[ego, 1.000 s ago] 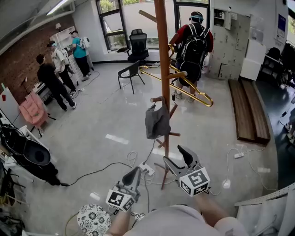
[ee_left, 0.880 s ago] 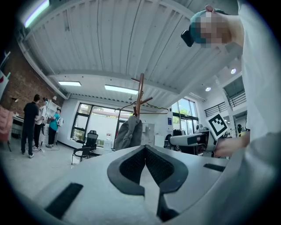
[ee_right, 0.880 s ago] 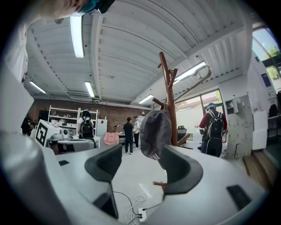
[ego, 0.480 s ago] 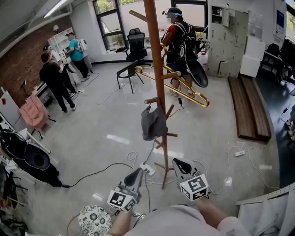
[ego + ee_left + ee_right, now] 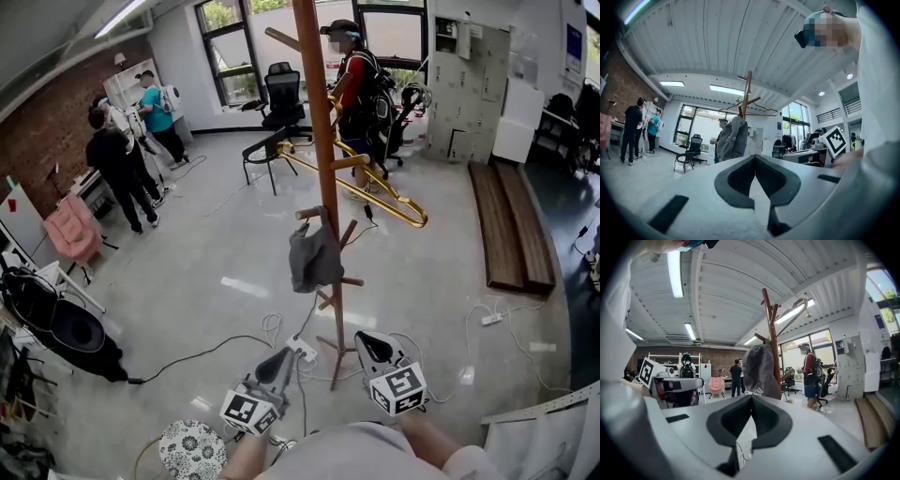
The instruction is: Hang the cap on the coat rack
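Observation:
A grey cap (image 5: 313,258) hangs from a low peg of the wooden coat rack (image 5: 319,141), which stands on the grey floor in the middle of the head view. The cap (image 5: 732,139) and rack (image 5: 746,96) show ahead in the left gripper view. In the right gripper view the cap (image 5: 760,371) hangs in front of the rack pole (image 5: 771,338). My left gripper (image 5: 283,358) is shut and empty, low and left of the rack's foot. My right gripper (image 5: 366,341) is shut on nothing, just right of the foot. Both stay well below the cap.
Cables and a power strip (image 5: 301,349) lie on the floor by the rack's feet. A person with a backpack (image 5: 361,94) stands behind the rack near gold rails (image 5: 375,192). Other people (image 5: 117,159) stand at far left. A black chair (image 5: 262,150) and wooden planks (image 5: 506,220) are further off.
My right gripper's jaws have gone from wide open to shut with nothing in them and it has dropped slightly. The person behind the rack has walked left.

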